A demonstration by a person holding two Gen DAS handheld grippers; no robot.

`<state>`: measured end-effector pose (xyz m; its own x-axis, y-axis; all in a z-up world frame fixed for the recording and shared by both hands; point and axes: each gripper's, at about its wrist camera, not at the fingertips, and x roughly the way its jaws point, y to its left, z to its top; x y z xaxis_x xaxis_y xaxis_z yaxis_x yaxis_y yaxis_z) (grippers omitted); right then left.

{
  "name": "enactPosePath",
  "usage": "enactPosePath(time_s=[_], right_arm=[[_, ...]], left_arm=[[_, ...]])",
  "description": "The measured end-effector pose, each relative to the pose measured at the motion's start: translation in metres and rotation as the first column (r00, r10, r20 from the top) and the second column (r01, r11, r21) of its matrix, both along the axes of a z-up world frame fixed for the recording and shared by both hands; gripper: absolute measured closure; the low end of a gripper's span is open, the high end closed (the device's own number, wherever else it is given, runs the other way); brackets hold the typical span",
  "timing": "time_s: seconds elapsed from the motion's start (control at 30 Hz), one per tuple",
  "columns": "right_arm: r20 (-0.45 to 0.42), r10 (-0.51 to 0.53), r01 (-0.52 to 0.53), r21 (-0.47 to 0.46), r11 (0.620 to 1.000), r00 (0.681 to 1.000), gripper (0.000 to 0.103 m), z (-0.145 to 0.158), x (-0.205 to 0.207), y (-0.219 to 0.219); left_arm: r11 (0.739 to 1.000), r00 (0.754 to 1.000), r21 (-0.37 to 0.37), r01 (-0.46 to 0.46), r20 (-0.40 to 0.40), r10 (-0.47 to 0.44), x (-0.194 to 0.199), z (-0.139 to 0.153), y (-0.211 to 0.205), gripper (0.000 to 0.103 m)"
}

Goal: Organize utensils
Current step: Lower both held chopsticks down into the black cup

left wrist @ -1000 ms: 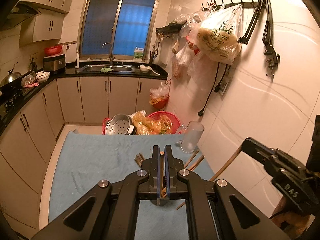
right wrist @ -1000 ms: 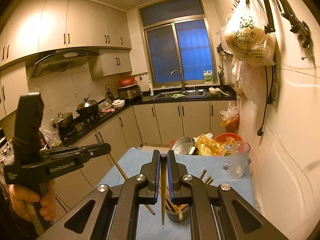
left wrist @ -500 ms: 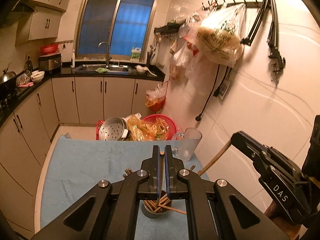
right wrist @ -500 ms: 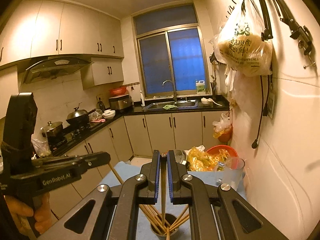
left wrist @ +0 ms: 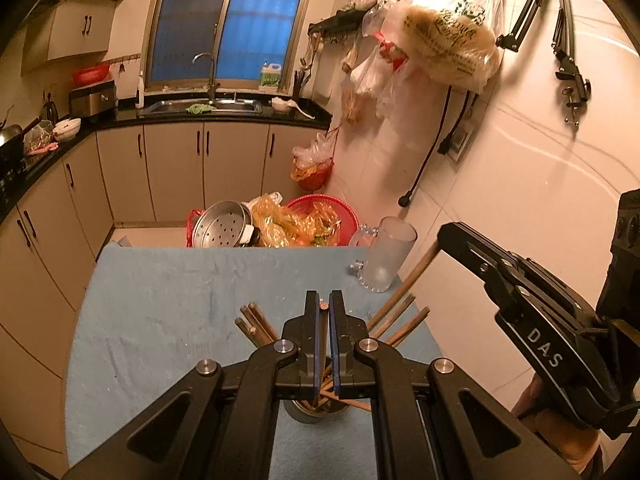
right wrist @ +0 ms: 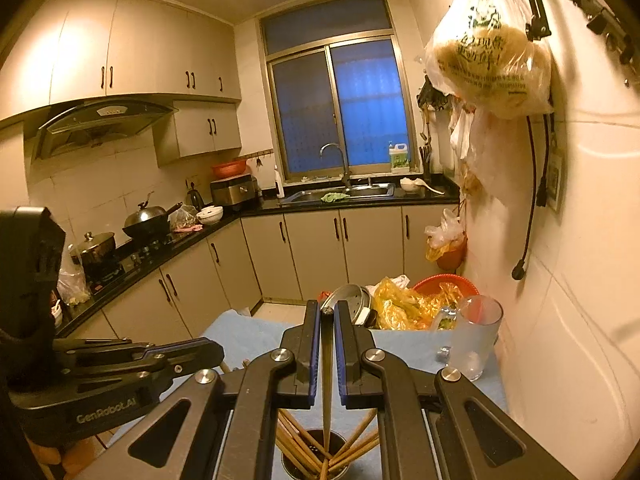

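My left gripper is shut on a wooden chopstick that points down into a round metal holder on the blue cloth. Several other chopsticks lean out of the holder. My right gripper is shut on another chopstick, held upright with its tip in the same holder, among several chopsticks. The right gripper also shows at the right of the left wrist view, and the left gripper at the left of the right wrist view.
The table with the blue cloth stands against the right wall. A clear plastic jug stands at its far right corner. Beyond the far edge are a metal steamer and a red basket with bags.
Both grippers have moved over the holder and lowered their chopsticks until the tips stand inside it. The holder has come into view under both.
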<state>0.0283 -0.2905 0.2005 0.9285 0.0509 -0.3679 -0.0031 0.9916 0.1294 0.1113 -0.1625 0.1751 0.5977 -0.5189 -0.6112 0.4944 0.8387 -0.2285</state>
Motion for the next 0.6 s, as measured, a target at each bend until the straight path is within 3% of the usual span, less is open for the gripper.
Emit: enactPosePath(time_s=[0.6], right_arm=[[-0.093, 0.017, -0.018, -0.011, 1.0, 0.995, 0.095, -0.045, 0.021, -0.001]], left_arm=[[1.0, 0.997, 0.021, -0.004, -0.071, 0.006, 0.012, -0.036, -0.006, 0.098]])
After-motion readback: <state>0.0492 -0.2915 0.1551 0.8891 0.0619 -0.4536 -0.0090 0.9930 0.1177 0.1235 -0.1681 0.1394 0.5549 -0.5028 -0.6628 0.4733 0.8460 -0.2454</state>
